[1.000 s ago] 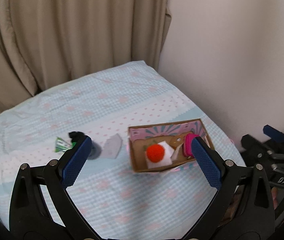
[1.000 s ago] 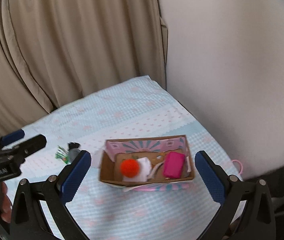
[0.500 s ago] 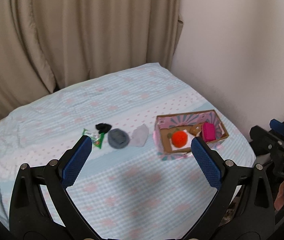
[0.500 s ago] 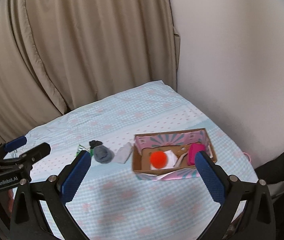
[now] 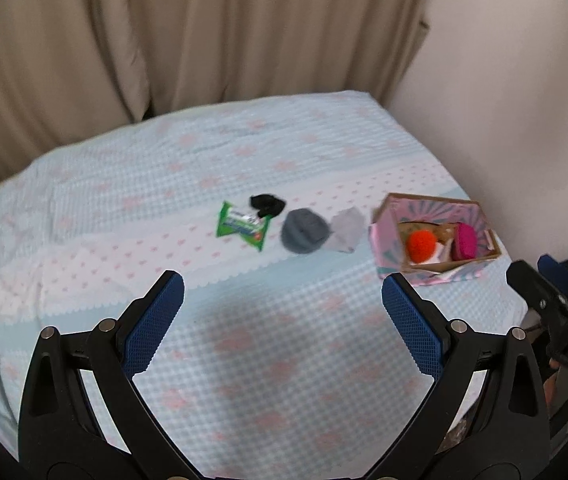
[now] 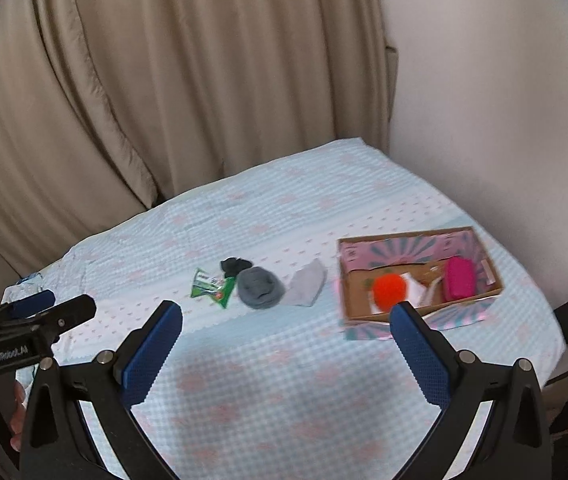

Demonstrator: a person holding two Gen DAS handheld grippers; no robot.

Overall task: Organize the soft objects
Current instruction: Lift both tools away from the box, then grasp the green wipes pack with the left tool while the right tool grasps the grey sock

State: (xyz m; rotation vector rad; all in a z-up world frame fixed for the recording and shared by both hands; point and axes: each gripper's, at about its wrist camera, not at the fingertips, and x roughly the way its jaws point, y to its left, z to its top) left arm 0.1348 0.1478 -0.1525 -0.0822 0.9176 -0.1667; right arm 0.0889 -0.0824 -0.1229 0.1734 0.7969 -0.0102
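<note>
A: Nearest the lenses, the left gripper (image 5: 282, 312) and right gripper (image 6: 285, 344) both hang over the bed (image 5: 284, 380) with blue fingers spread wide, nothing between them.

B: And compared with a second ago?

A: Both have pulled back and swung left. The box (image 5: 433, 236) sat between the left fingers then; now it lies off to the right, and the whole row of loose pieces is in view.

B: What is in that row?

A: Past the bare checked sheet, from the box leftward: a pale cloth (image 5: 347, 229) just beside it, a grey bundle (image 5: 303, 230), then a black scrap (image 5: 266, 205) touching a green packet (image 5: 242, 230). Inside the box sit an orange ball (image 5: 421, 245) and a pink item (image 5: 465, 241).

B: So the sorting?

A: Partly done, it seems; three soft pieces probably wait outside, and the retreat looks like lining up the next pick. Behind, a beige curtain (image 6: 164, 100).
</note>
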